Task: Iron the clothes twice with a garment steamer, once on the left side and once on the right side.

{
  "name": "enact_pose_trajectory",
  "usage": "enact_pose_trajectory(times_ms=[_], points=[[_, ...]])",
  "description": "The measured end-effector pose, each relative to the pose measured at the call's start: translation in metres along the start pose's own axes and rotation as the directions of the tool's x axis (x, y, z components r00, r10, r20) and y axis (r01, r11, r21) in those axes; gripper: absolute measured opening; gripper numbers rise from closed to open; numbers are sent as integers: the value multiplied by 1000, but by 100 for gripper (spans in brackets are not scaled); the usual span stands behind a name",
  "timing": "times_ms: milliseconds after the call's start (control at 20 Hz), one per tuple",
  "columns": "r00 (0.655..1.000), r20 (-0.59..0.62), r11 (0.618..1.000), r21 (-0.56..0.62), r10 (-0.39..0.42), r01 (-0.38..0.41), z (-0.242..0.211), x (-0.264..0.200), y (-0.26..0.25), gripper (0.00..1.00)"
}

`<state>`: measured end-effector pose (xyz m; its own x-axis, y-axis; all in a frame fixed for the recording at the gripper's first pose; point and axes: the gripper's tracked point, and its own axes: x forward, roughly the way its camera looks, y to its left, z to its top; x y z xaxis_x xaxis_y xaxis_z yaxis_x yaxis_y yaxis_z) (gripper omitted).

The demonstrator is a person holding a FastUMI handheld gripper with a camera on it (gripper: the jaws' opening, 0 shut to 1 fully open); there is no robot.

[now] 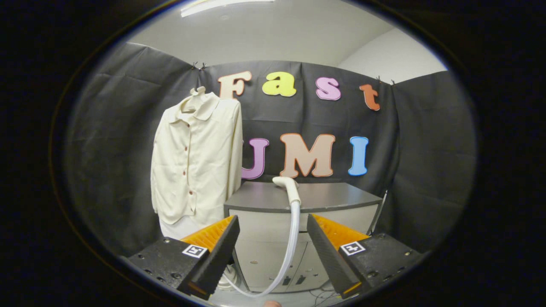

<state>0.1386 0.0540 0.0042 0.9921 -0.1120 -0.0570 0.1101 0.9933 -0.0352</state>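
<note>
Hanging ahead and left of the spread, empty gripper (273, 232), a cream shirt (196, 157) faces it. Beyond the fingers, the steamer head (288, 187) rests on a grey cabinet (341, 198), its hose (290, 247) looping down between them, lower end cut off.

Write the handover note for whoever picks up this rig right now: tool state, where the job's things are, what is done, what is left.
Tool: open, fingers spread wide, holding nothing.
Steamer head: lies on the grey cabinet top, just ahead of the fingers and roughly between them. Its white hose drops down the cabinet front and loops below.
Shirt: cream, buttoned, hanging against the black booth wall, beside the cabinet and beyond the fingers.
Done: nothing that can be judged from here; the steamer is not picked up.
Left: grasp the steamer head, pass it down the shirt's left side once, then the right side once.
</note>
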Motion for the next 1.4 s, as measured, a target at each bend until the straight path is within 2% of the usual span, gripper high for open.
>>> enact_pose_trajectory(times_ms=[200, 800, 1150, 1400], points=[[999, -18, 999, 12, -39, 39, 8, 22, -10, 97], [997, 33, 997, 31, -66, 65, 68, 103, -19, 98], [992, -73, 994, 28, -103, 105, 78, 191, -48, 98], [983, -180, 996, 70, -39, 52, 74, 256, -39, 98]])
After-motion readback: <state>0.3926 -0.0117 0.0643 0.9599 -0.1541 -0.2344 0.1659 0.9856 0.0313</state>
